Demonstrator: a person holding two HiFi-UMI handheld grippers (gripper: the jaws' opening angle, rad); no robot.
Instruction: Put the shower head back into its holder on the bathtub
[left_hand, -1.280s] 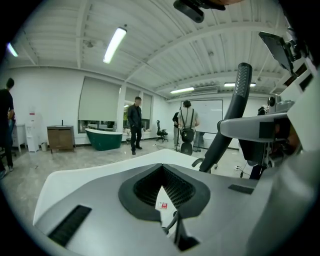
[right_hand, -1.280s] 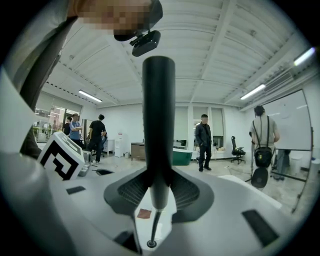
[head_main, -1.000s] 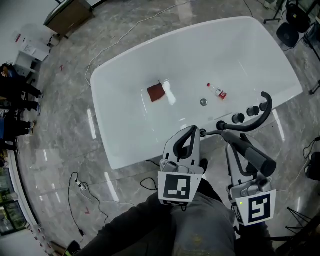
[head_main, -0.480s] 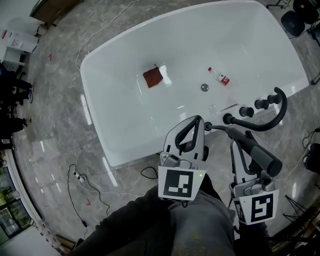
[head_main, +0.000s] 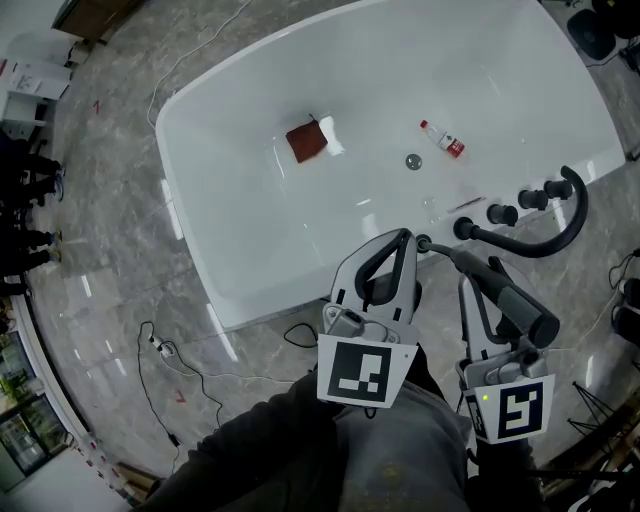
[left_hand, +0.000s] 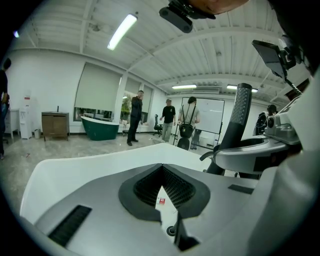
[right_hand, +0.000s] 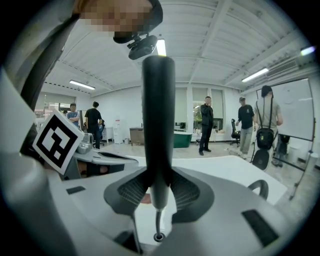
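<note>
My right gripper (head_main: 468, 283) (right_hand: 158, 192) is shut on the dark grey shower head (head_main: 500, 297) (right_hand: 158, 115), whose handle stands upright between the pads. From its silver lower end a thin hose drops into the small black holder ring (head_main: 422, 243) (right_hand: 158, 236) on the near rim of the white bathtub (head_main: 240, 260). The shower head's lower end hangs just right of that ring. My left gripper (head_main: 402, 240) (left_hand: 165, 192) is shut with nothing in it, its tips right beside the ring (left_hand: 171, 230).
A black curved faucet (head_main: 548, 240) and three knobs (head_main: 531, 199) stand on the rim to the right. Inside the tub lie a red-brown cloth (head_main: 306, 142), a small bottle (head_main: 443, 139) and the drain (head_main: 413, 161). Cables (head_main: 160, 350) trail on the floor. Several people stand far off.
Both grippers have sunk a little toward the tub's near rim. The shower head, still held by the right gripper, has come closer to the holder ring.
</note>
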